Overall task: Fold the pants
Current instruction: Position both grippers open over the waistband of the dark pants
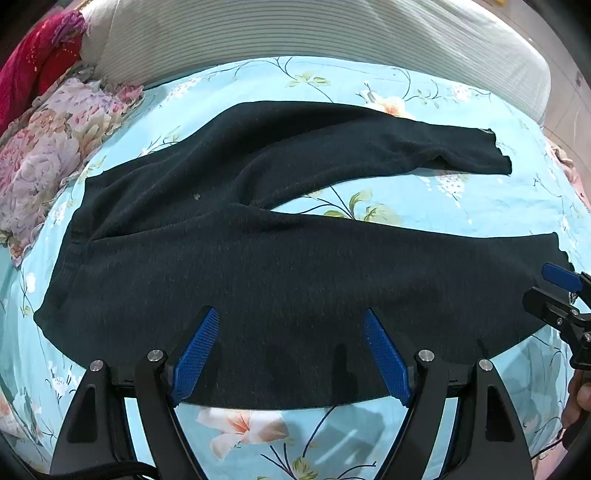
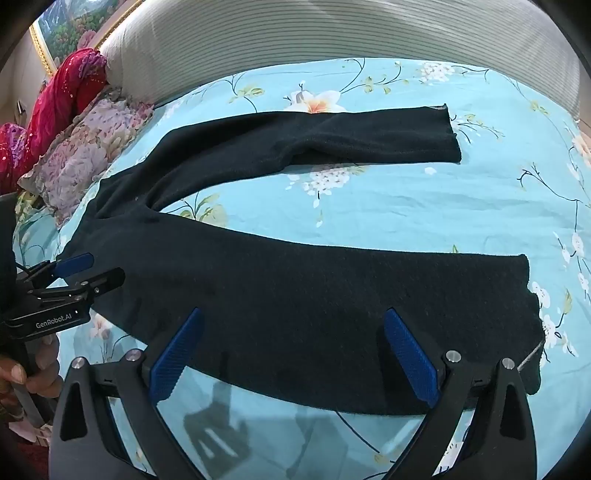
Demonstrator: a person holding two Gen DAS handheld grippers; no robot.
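Black pants (image 1: 229,236) lie flat on a light blue floral bedsheet (image 1: 424,199), waist to the left, two legs spread apart to the right. My left gripper (image 1: 290,325) is open, its blue pads over the near edge of the near leg, close to the waist end. My right gripper (image 2: 293,325) is open above the near leg (image 2: 332,288) close to its cuff. The pants also show in the right wrist view (image 2: 258,147). Each gripper appears in the other's view: the right one (image 1: 554,291), the left one (image 2: 85,273). Neither holds cloth.
A ribbed white headboard (image 1: 295,33) runs along the far side of the bed. A floral pillow (image 1: 48,147) and red cloth (image 1: 33,62) lie at the far left. A framed picture (image 2: 62,26) hangs at the upper left.
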